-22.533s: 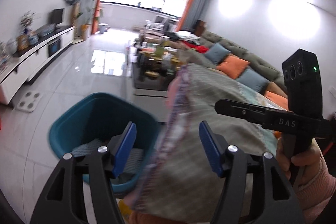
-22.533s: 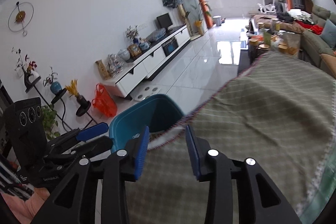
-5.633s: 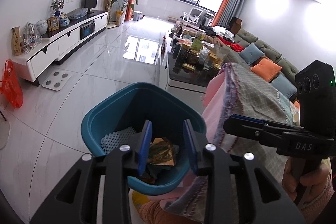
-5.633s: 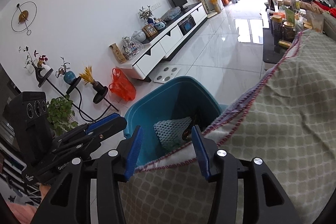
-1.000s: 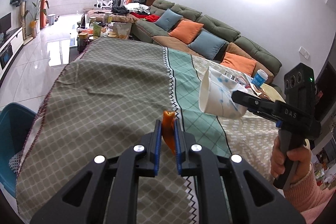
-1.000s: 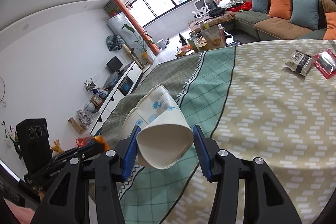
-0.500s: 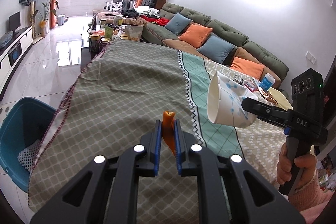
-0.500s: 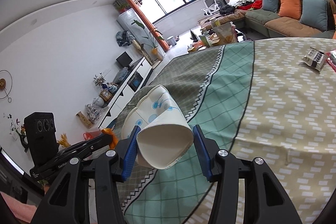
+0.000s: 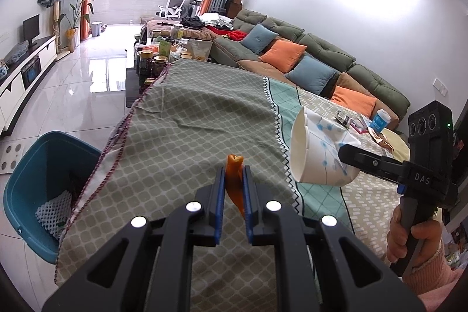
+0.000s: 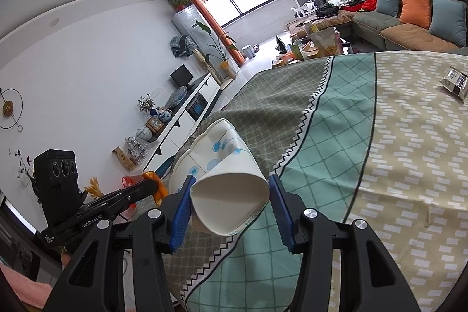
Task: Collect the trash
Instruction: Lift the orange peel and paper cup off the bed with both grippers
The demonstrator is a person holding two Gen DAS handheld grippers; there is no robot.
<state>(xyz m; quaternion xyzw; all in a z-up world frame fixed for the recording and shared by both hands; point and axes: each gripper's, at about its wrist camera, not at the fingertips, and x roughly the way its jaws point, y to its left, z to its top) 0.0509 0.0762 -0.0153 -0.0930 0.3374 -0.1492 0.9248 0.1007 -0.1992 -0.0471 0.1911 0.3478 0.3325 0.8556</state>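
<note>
- Orange peel scrap (image 9: 234,180): pinched upright between the blue pads of the left gripper (image 9: 233,189), tip standing just above the pad ends; narrow clamp, suited to so thin a piece; carried above the near-left part of the tablecloth (image 9: 190,136), not resting on it.
- Paper cup (image 10: 222,174): white with blue dots, crumpled at the rim, lying on its side with the base toward the camera; squeezed across its lower wall by the right gripper (image 10: 231,195), jaws about half apart, pads pressing both sides; also held clear of the cloth.
- Both pieces kept aloft at once, probably so that one trip serves for two drops.
- Teal bin (image 9: 32,165): on the floor at the near-left table edge, below the cloth's hem; white foam netting (image 9: 52,209) already inside; judged to be the destination for both pieces.
- Remaining litter: snack wrapper (image 10: 454,82) far right on the cloth, more packets and a blue-lidded tub (image 9: 380,119) beyond the cup in the left view; collection judged unfinished.
- Sofa (image 9: 321,60) with orange and blue cushions behind the table.
</note>
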